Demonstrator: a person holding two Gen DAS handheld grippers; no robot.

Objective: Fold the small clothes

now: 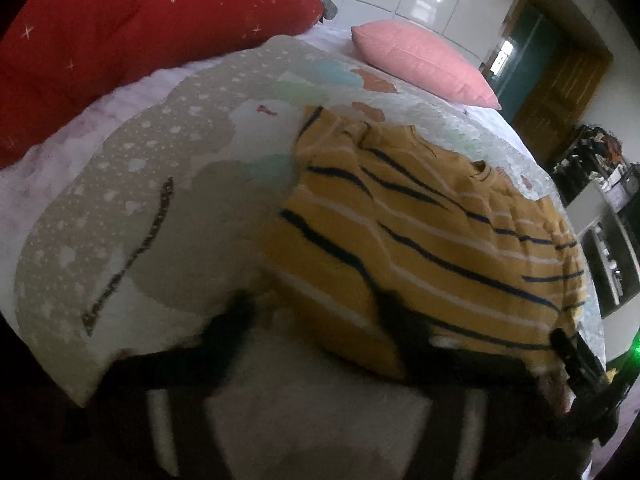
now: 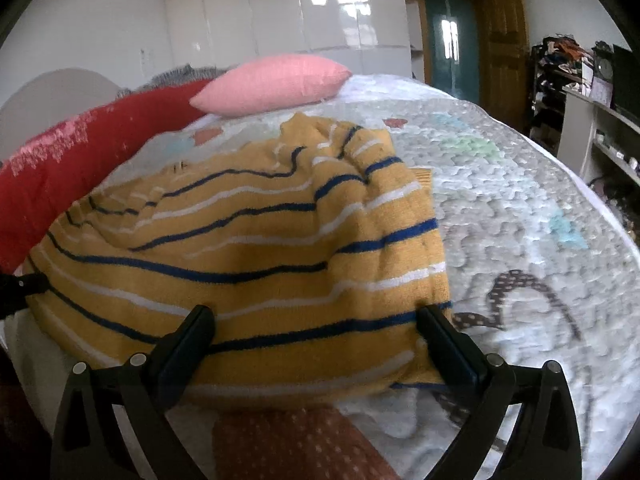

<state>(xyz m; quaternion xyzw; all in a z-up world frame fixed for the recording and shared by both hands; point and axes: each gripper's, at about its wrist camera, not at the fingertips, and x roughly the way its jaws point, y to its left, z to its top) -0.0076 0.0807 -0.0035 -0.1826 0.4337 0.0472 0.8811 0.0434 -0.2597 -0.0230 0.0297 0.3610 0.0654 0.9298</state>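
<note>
A small mustard-yellow sweater with navy and white stripes (image 1: 420, 236) lies spread on the quilted bedspread (image 1: 160, 184). My left gripper (image 1: 312, 312) is open at the sweater's near-left hem corner, one finger over the cloth, the other beside it on the bedspread. The view is blurred. In the right wrist view the sweater (image 2: 260, 248) has one sleeve folded over its right side. My right gripper (image 2: 316, 320) is open, its fingers spread over the sweater's near hem, the right finger at the hem's corner. The right gripper also shows in the left wrist view (image 1: 580, 364).
A red quilt (image 1: 132, 32) lies bunched at the far left of the bed and a pink pillow (image 1: 424, 60) lies at its head. White wardrobe doors (image 2: 280, 12) stand behind. A cluttered shelf (image 2: 592, 92) stands to the right of the bed.
</note>
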